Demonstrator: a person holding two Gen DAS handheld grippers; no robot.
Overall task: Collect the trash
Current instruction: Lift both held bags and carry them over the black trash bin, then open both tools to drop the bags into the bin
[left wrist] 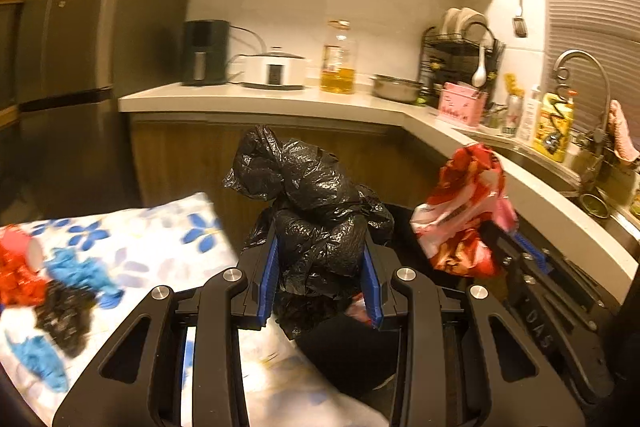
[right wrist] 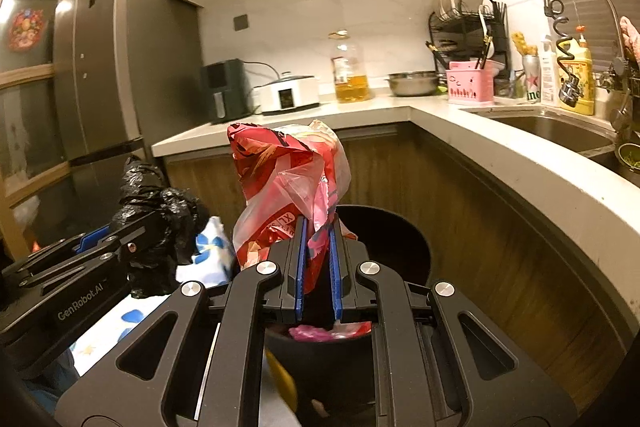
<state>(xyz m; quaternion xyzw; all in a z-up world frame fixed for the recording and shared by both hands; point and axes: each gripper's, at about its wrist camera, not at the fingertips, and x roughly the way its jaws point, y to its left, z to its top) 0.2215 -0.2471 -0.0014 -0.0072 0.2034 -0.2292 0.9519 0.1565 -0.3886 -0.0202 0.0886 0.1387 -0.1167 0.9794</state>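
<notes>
My left gripper (left wrist: 320,263) is shut on a crumpled black plastic bag (left wrist: 316,203), held up above the floor; it also shows at the left of the right wrist view (right wrist: 160,223). My right gripper (right wrist: 317,259) is shut on a red and pink plastic wrapper bag (right wrist: 288,179), held over a black trash bin (right wrist: 404,247). That wrapper shows at the right of the left wrist view (left wrist: 464,211). More trash lies on a blue-flowered cloth (left wrist: 132,251): red scraps (left wrist: 20,275), blue scraps (left wrist: 80,271) and a black scrap (left wrist: 64,315).
A white L-shaped counter (right wrist: 480,135) carries an air fryer (right wrist: 224,91), a cooker (right wrist: 288,93), an oil bottle (right wrist: 350,71), a steel bowl (right wrist: 412,83) and a dish rack (right wrist: 468,23). A sink (right wrist: 560,131) is at the right. A fridge (right wrist: 108,59) stands at the left.
</notes>
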